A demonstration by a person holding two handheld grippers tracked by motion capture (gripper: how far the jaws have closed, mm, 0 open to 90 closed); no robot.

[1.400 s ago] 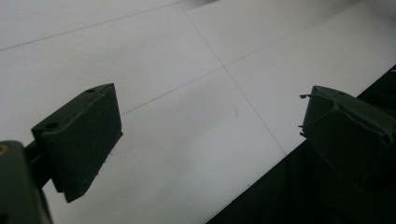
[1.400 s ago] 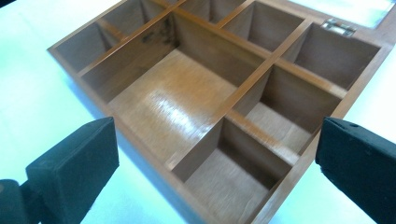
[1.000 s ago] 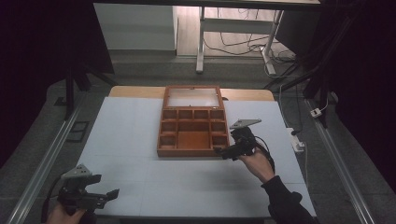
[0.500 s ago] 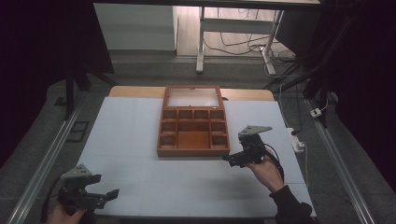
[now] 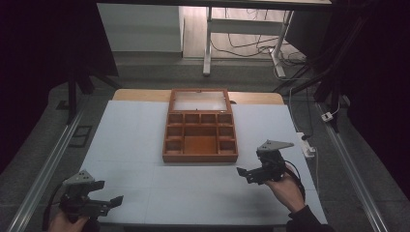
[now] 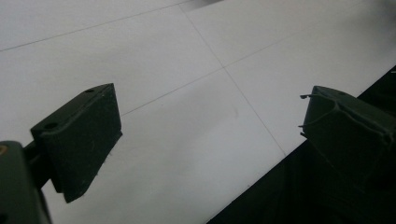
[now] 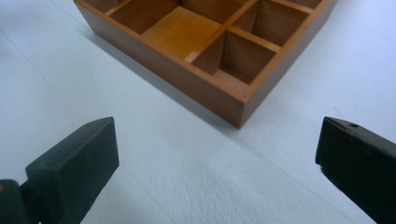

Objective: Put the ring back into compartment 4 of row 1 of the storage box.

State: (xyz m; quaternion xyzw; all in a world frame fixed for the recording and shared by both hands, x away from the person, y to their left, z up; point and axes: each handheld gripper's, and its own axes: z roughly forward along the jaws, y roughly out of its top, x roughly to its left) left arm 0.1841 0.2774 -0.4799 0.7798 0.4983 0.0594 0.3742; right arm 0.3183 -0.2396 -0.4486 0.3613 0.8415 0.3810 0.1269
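Wooden box (image 5: 200, 126) with open compartments, lying at the centre of the white worktop (image 5: 130, 140), its glass lid (image 5: 199, 100) laid back on the far side. Left: the left gripper (image 5: 115, 200) is held in a hand (image 5: 62, 222) at the near left corner of the worktop, well apart from the box; in the left gripper view its jaws stand wide apart with nothing between them, bare white surface under one and the dark drop past the worktop's edge under the other. Centre: bare worktop lies between the two grippers and in front of the box. Right: the right gripper (image 5: 243, 172) sits near the box's near right corner, not touching it; in the right gripper view its jaws are spread wide, empty, with that corner of the box (image 7: 219, 56) ahead between them.
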